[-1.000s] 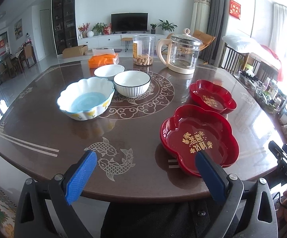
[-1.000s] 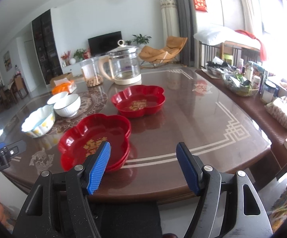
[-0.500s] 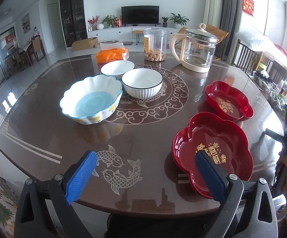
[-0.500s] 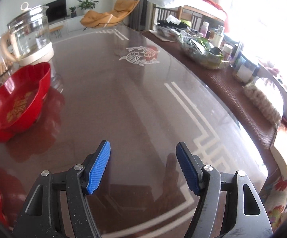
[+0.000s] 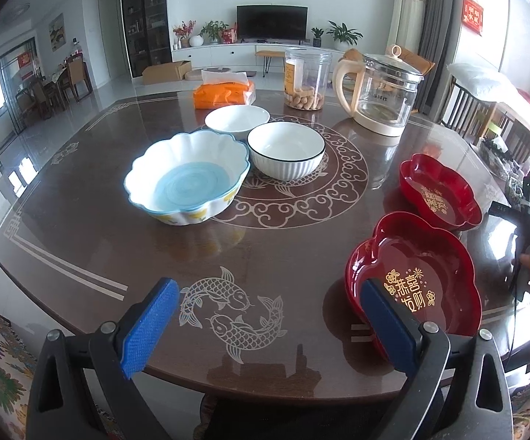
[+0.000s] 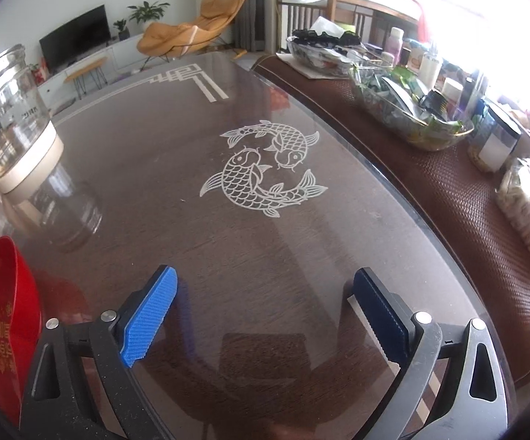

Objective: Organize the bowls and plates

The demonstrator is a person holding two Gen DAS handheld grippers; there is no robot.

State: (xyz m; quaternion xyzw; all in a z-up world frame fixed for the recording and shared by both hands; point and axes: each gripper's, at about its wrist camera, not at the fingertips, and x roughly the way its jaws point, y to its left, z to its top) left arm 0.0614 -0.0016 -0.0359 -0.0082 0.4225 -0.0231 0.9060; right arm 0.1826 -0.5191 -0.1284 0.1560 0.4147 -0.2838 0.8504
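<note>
In the left wrist view a scalloped white bowl with a blue inside (image 5: 187,179) sits left of centre on the brown table (image 5: 81,227). Two white bowls (image 5: 286,149) (image 5: 237,121) stand behind it. Two red flower-shaped plates lie at the right, a large near one (image 5: 417,275) and a smaller far one (image 5: 439,190). My left gripper (image 5: 268,326) is open and empty over the near table edge, its right finger beside the large red plate. My right gripper (image 6: 263,311) is open and empty above bare table; a red plate's rim (image 6: 0,293) shows at its left.
A glass kettle (image 5: 378,91), a clear jar of nuts (image 5: 307,79) and an orange tissue pack (image 5: 224,93) stand at the table's far side. The kettle also shows in the right wrist view (image 6: 8,124). A side bench with a glass dish of clutter (image 6: 404,99) runs along the right.
My left gripper moved forward over the table, so the bowls and plates look nearer. My right gripper swung right and forward, away from the red plates, over the fish inlay.
</note>
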